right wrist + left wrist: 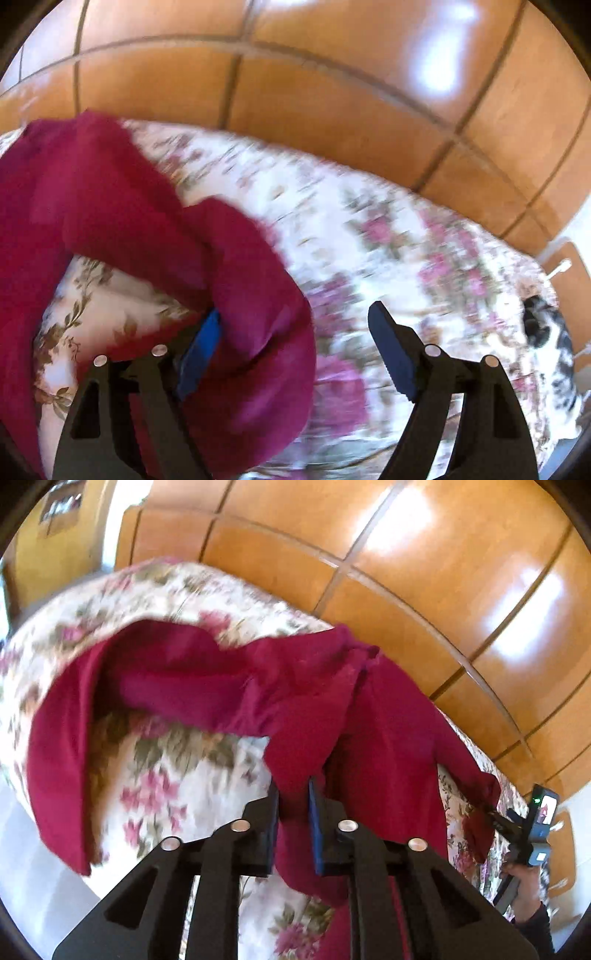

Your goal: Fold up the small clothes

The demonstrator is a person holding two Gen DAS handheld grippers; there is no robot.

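Two grippers over a floral bedspread (177,771): left gripper (293,812) clamped on a crimson garment (207,686); right gripper (295,354) spread apart, wooden headboard (332,103) behind.

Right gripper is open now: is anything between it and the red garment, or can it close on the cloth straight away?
Nothing visible stands between them. The right gripper is open, and a fold of the red garment already drapes over its left finger. The left gripper is shut on the garment above the floral bedspread.
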